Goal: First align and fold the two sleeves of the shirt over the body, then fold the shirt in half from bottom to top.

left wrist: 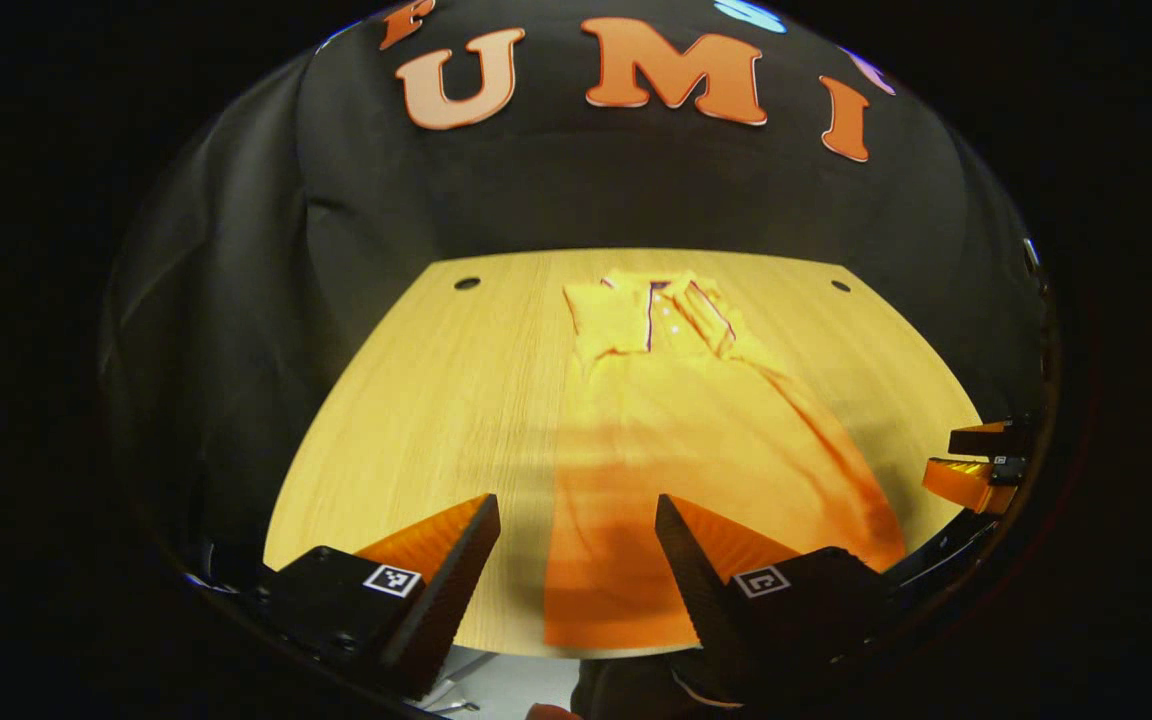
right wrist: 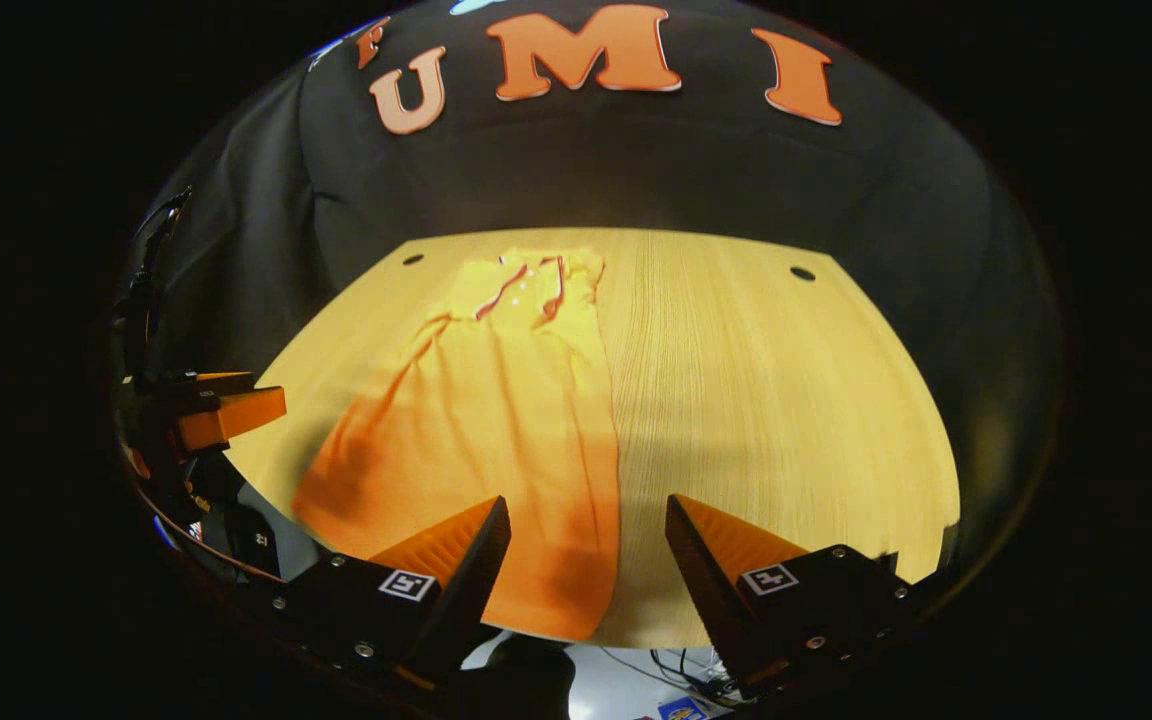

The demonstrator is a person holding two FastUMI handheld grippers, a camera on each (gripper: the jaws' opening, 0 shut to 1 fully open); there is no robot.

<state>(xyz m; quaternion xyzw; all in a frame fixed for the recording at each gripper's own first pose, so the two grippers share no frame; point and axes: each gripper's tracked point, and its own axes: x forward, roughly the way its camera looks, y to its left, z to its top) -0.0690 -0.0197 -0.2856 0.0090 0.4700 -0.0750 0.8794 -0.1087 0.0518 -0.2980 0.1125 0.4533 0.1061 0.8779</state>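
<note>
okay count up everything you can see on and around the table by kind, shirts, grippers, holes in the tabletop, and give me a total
Shirt: 1, yellow-orange, lying on the table with sleeves folded in.
Grippers: 2, the left gripper and the right gripper, both open above the near edge.
Holes in the tabletop: 2, one at each far corner.
Table: 1.
Total: 6.

A pale wooden table [left wrist: 416,420] with round holes [left wrist: 467,283] near its far corners.

Warm overhead light is washing out the far end of the table [left wrist: 416,400] while shadows are darkening its near edge; fisheye distortion is bending its edges.
</note>
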